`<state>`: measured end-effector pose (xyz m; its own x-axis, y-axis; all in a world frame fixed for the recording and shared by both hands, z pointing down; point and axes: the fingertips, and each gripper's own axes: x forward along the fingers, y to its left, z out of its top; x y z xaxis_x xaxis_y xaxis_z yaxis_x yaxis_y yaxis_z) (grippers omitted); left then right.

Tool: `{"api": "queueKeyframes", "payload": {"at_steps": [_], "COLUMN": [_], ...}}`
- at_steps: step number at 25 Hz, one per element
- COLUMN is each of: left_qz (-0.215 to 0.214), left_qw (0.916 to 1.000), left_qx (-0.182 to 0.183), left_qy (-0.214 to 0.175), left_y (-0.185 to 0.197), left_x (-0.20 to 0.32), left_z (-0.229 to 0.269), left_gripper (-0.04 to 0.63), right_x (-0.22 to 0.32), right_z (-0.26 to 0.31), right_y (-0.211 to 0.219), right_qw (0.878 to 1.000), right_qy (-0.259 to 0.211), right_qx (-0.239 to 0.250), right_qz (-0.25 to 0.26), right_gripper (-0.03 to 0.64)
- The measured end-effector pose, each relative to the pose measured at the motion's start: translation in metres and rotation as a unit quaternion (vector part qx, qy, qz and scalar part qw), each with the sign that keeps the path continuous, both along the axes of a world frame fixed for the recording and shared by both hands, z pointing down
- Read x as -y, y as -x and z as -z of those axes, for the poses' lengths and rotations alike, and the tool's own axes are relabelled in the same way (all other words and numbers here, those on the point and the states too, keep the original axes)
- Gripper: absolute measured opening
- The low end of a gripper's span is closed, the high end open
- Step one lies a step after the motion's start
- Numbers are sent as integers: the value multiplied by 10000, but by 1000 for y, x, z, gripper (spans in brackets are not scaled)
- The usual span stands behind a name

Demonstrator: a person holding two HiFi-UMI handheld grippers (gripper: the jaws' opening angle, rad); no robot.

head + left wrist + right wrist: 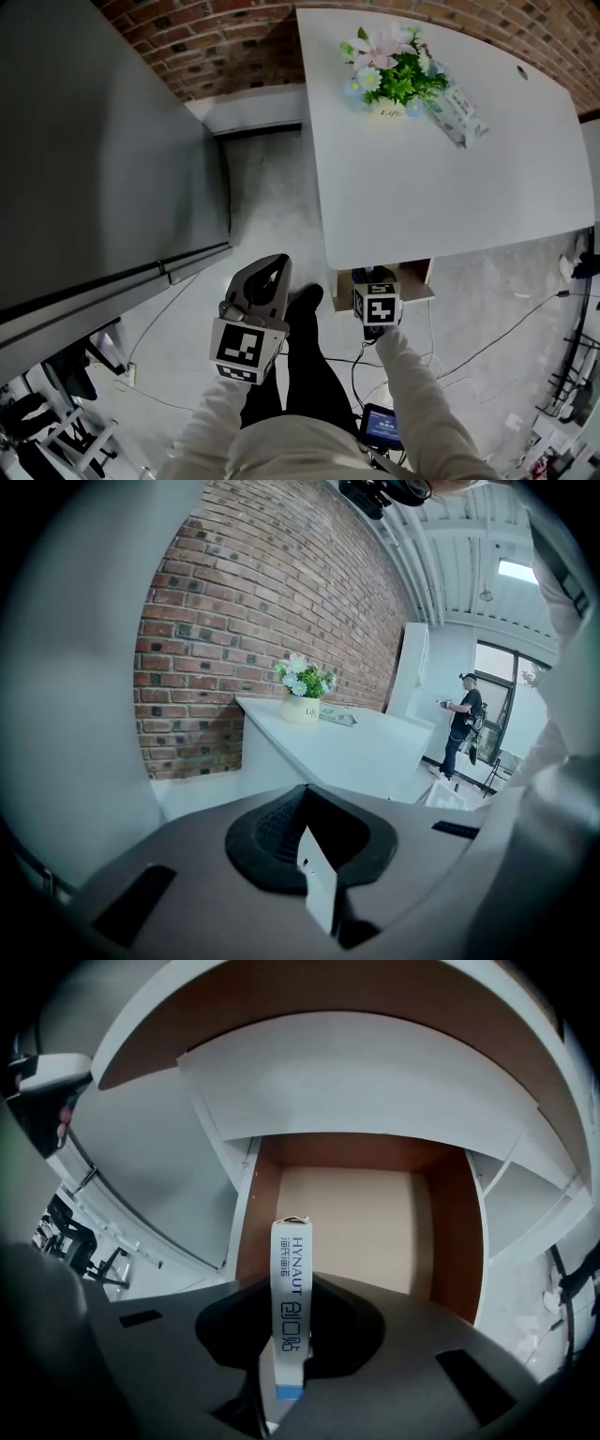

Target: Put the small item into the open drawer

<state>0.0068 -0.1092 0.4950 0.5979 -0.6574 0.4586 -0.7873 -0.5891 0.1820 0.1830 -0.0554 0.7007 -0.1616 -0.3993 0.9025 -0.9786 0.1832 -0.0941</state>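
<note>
White-cardboard small box (290, 1283) is being gripped by the right hand-held gripper (287, 1363) over the open drawer (375, 1218) beneath the tabletop (441, 169), apparently not yet inside, so only lowering and release are being left, while the left hand-held gripper (314, 878) is being held shut, empty.

The small box (290, 1316) is recorded as smooth white printed cardboard. The drawer (452, 1232) is listed with brown wood-look walls and a pale matt floor; the table (441, 178) as smooth matt white, the wall (244, 602) as rough red brick.
</note>
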Motion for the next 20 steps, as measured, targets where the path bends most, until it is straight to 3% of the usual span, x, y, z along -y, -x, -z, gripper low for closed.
{"api": "queueKeyframes", "payload": {"at_steps": [20], "left_qz": [331], "left_qw": [9993], "left_qx": [83], "left_qy": [135], "left_y": [25], "left_x": [-13], "left_z": [-20], "left_gripper": [15], "right_x": [-4], "right_z": [-60], "right_y": [-5], "right_qw": [9961], "right_qy": [599], "right_qx": [-556], "right_qz": [324], "right_gripper": [84]}}
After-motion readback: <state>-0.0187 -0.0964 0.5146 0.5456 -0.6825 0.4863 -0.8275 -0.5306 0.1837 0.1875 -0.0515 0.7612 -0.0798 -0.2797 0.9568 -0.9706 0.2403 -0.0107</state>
